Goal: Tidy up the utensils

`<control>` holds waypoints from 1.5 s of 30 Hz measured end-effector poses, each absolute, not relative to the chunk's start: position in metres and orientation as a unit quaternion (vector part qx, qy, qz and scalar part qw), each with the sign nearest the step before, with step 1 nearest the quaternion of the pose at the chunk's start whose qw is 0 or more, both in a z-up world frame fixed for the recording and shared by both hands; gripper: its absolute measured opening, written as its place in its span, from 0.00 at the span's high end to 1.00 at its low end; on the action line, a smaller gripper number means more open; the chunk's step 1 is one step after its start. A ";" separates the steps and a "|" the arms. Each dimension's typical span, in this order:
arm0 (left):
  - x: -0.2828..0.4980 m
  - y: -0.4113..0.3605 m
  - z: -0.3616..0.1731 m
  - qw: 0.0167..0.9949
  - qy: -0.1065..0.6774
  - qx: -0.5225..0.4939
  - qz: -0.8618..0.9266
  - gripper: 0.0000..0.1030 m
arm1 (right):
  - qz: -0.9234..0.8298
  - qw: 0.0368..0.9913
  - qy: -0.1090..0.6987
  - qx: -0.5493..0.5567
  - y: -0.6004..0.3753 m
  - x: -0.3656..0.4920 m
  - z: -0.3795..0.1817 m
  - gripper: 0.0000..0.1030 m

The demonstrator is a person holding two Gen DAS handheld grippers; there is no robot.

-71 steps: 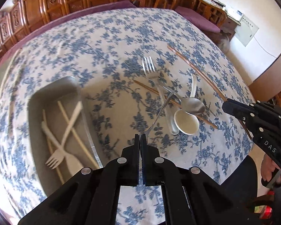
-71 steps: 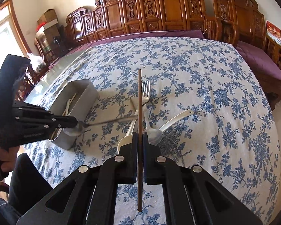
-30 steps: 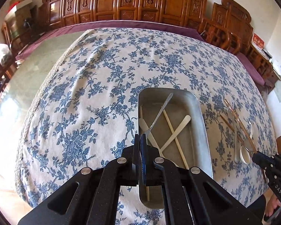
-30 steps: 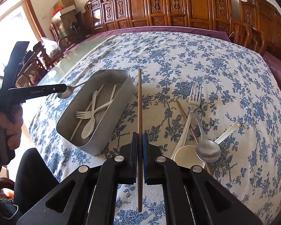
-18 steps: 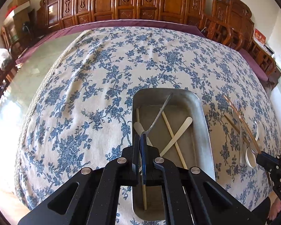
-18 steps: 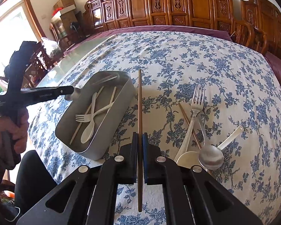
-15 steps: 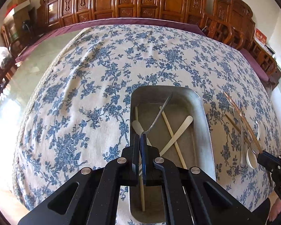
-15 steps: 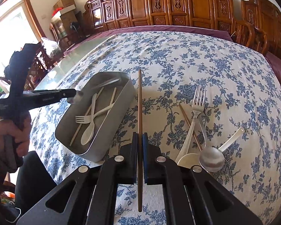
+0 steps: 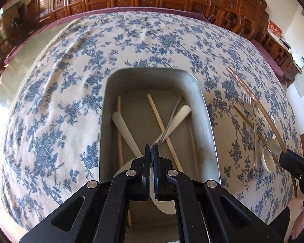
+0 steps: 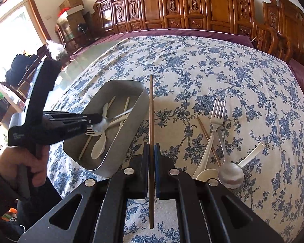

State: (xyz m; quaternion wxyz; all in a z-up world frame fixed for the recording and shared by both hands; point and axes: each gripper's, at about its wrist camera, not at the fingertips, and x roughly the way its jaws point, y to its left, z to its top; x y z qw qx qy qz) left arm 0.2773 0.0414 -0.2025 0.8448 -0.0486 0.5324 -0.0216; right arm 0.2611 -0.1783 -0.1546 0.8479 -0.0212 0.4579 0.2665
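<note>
My left gripper [image 9: 151, 147] is shut on a metal spoon [image 9: 170, 119] near its bowl. The handle slants forward and down into the metal tray [image 9: 204, 109]. The right wrist view shows that gripper [image 10: 98, 119] low over the tray [image 10: 131, 129], with the spoon's bowl [image 10: 101, 126] at its tips. Pale chopsticks [image 9: 162, 125], a white plastic spoon and a white fork lie inside. My right gripper [image 10: 151, 144] is shut on a brown chopstick [image 10: 151, 109], held above the cloth just right of the tray.
Right of the tray a metal fork [image 10: 217, 115], a brown chopstick [image 10: 208, 141], a white ceramic spoon [image 10: 206, 174] and a metal spoon [image 10: 231, 175] lie crossed on the flowered cloth. Carved wooden chairs [image 10: 192, 6] ring the table. A hand [image 10: 20, 158] grips the left tool.
My left gripper has sunk toward the tray with the metal spoon, whose handle now reaches inside it. The right gripper and its chopstick have stayed still.
</note>
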 end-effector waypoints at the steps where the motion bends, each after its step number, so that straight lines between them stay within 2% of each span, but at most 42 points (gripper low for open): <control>1: 0.277 0.041 -0.202 0.845 0.533 -0.048 -0.023 0.99 | 0.267 0.848 0.457 -0.022 -0.177 0.261 -0.154 0.94; 20: 0.231 0.086 -0.145 0.872 0.486 -0.046 -0.041 0.99 | 0.301 0.839 0.453 -0.016 -0.115 0.262 -0.144 0.94; 45: 0.196 0.122 -0.109 0.887 0.459 -0.041 -0.026 0.99 | 0.276 0.811 0.516 0.027 -0.067 0.291 -0.190 0.94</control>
